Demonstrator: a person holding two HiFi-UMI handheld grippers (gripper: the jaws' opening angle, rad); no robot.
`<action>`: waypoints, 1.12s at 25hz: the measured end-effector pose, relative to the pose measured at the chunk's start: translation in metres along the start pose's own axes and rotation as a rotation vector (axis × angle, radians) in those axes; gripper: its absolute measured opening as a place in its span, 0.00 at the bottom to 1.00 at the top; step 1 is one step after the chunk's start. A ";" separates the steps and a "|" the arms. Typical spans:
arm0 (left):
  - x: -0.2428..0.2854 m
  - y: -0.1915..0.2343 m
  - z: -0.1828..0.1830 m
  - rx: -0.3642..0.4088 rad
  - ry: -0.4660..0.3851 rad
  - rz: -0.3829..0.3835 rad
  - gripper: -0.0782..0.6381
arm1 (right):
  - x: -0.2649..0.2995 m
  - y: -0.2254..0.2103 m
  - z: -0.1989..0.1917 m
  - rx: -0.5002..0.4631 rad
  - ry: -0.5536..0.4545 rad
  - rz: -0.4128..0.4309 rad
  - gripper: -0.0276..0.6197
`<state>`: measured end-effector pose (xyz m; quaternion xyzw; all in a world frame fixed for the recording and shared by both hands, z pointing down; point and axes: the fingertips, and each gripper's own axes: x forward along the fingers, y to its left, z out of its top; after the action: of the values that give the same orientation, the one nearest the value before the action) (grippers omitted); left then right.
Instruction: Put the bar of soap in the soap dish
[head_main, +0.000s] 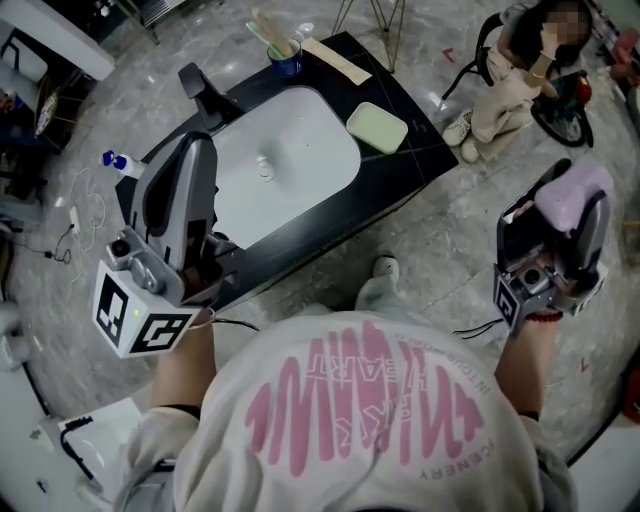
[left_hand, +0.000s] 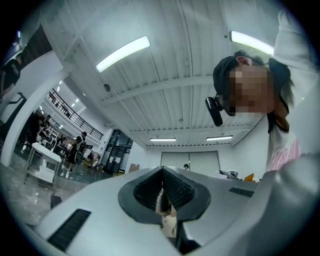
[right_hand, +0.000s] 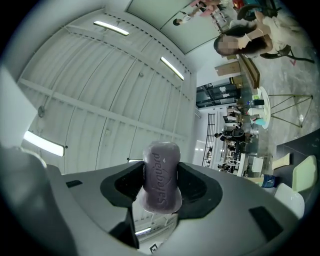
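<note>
Soap bar (right_hand: 161, 181) between right gripper (right_hand: 161, 168) jaws

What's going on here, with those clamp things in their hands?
A person stands at a black counter with a white sink, a gripper in each hand. The right gripper is clamped on a purple bar of soap, held off to the side. The left gripper is shut and empty. The green soap dish beside the sink is empty; the soap isn't in it yet.
</note>
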<state>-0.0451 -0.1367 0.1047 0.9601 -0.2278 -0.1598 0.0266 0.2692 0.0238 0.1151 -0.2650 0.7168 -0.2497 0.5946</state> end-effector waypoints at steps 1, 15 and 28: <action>0.004 0.001 -0.002 0.001 0.004 0.010 0.12 | 0.003 -0.007 0.005 0.010 0.008 -0.004 0.37; 0.040 0.001 -0.022 0.054 0.021 0.203 0.12 | 0.036 -0.088 0.063 0.182 0.127 -0.008 0.37; 0.050 -0.012 -0.047 0.080 0.048 0.355 0.12 | 0.041 -0.156 0.089 0.310 0.203 -0.040 0.37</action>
<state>0.0174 -0.1490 0.1327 0.9088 -0.3989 -0.1206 0.0218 0.3640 -0.1223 0.1760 -0.1577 0.7206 -0.3943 0.5481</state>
